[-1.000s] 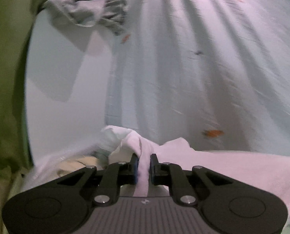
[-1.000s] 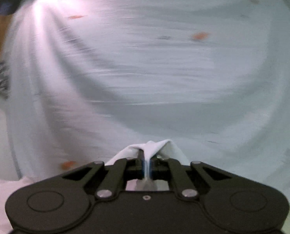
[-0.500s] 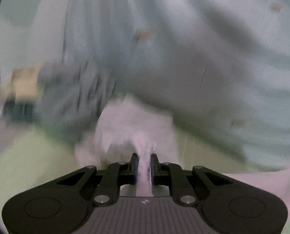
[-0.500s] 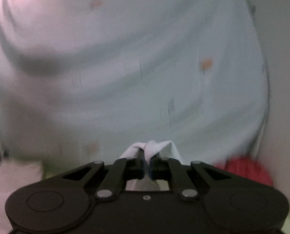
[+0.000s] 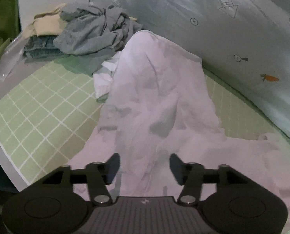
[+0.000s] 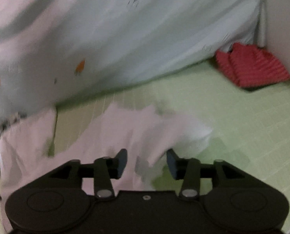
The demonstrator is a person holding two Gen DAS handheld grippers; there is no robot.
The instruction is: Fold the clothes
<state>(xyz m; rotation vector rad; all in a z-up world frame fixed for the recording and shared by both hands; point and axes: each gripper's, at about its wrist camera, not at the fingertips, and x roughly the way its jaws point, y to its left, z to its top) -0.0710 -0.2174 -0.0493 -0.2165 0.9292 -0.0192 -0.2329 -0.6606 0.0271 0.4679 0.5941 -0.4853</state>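
I see a crumpled pale pink soft cotton garment (image 5: 156,105) heaped in rumpled folds on the green grid-lined mat (image 5: 37,105), its far end bunched up against the light blue printed sheet (image 5: 232,39). My left gripper (image 5: 144,165) sits low over its near edge, jaws spread wide, gripping nothing. My right gripper (image 6: 146,162) is likewise wide open over the garment's blurred edge (image 6: 125,130). Grey wrinkled clothes pile (image 5: 98,33) behind; red ribbed folded cloth (image 6: 252,66) in the corner.
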